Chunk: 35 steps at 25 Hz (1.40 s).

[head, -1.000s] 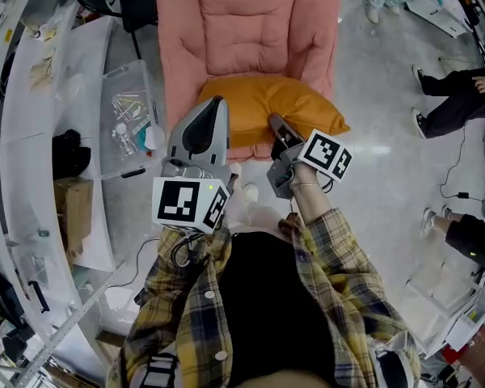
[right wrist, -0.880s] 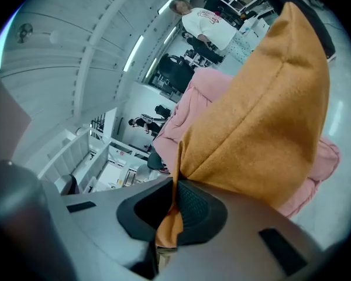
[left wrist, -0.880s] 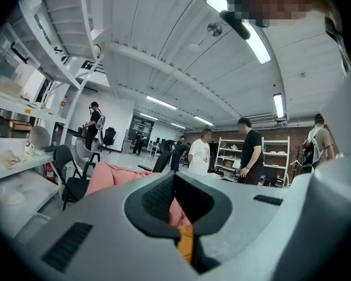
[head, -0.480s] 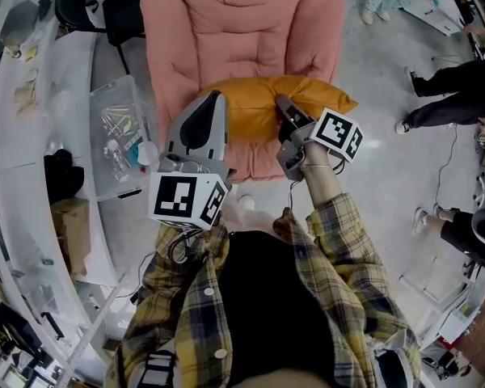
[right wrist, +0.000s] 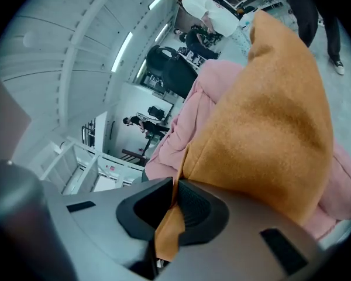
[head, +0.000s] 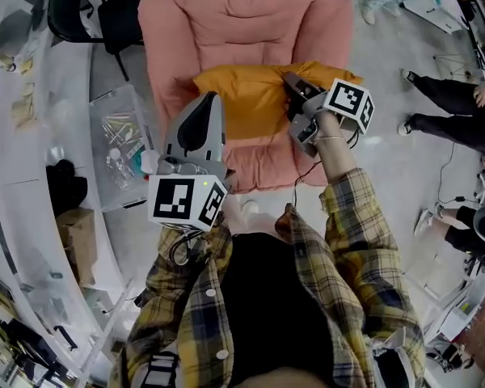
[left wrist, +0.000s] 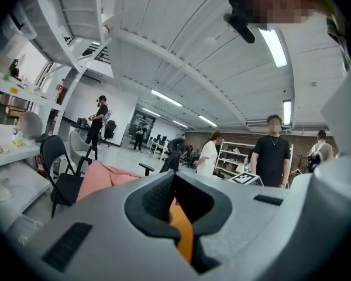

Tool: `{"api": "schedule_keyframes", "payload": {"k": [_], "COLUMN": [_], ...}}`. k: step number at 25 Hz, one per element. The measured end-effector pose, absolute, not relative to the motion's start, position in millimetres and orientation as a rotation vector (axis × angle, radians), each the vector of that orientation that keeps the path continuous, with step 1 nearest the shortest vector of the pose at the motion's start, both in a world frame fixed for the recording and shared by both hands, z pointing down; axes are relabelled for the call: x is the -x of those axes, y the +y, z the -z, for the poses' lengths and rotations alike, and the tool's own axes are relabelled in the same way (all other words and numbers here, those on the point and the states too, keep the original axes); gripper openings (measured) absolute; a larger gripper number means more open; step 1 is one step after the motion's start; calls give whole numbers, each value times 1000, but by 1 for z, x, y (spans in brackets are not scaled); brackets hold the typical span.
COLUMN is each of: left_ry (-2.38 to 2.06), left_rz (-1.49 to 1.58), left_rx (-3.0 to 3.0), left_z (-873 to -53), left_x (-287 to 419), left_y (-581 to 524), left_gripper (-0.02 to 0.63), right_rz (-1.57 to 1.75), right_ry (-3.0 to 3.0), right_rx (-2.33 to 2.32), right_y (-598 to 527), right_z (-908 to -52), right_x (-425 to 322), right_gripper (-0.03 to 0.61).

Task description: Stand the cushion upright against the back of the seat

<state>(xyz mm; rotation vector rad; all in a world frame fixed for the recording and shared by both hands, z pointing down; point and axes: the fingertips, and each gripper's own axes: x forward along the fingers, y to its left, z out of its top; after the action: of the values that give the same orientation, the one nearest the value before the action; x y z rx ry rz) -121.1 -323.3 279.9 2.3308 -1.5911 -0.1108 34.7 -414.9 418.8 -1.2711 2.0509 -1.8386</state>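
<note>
**Item: cushion.** Orange, soft, oblong. It lies across the seat, which is pink and padded. Its long side runs from one side of the seat to the other, close below the seat's back, and one corner reaches past the seat's right edge. In the right gripper view its body rises in front of the seat's padding, so it appears partly lifted and not yet upright against the back.

**Item: left gripper.** Sits at the cushion's end nearer the seat's left side. Jaws are drawn together with a strip of orange cloth pinched between them.

**Item: right gripper.** Sits at the cushion's end nearer the seat's right side. Jaws are closed on a thin fold of the cushion's edge.

**Hazards (judged).**
- Both holds take only cloth at the rim, not the filling, so the fabric may pull free as more weight hangs from it.
- The filling looks limp, so the cushion may sag between the two holds or slump forward off the seat's back on release.
- Uneven lifting at the two ends would twist it askew.

**Pose.**
- Left gripper points about level toward the seat's back, with its marker cube at the seat's front edge.
- Right gripper tilts downward. The checked sleeve reaches in over the seat's front right corner.
</note>
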Motion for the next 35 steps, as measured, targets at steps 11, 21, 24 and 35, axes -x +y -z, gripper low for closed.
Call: {"api": "schedule_keyframes", "payload": {"k": [11,21,24,35], "left_ry": [-1623,-1681,-1717,-1734], "left_rz": [104,40,13,9], "left_rx": [-2282,-2271,-2244,-2224], "left_z": [-287,-297,-299,-302], "left_x": [145,163,174,186], "left_y": [-344,-340,-365,-379], "left_gripper": [5,5,5,5], "right_rz": [1899,1918,1962,1949], "right_ry": [1986,1950,1945,1856], "right_rx": [1295,1295,1270,1195], "right_y": [-505,-546,-579,-593], "right_z": [-430,-451,-457,-454], "right_x": [-26,-24,-15,-20], "right_gripper": [31,31,31,32]}}
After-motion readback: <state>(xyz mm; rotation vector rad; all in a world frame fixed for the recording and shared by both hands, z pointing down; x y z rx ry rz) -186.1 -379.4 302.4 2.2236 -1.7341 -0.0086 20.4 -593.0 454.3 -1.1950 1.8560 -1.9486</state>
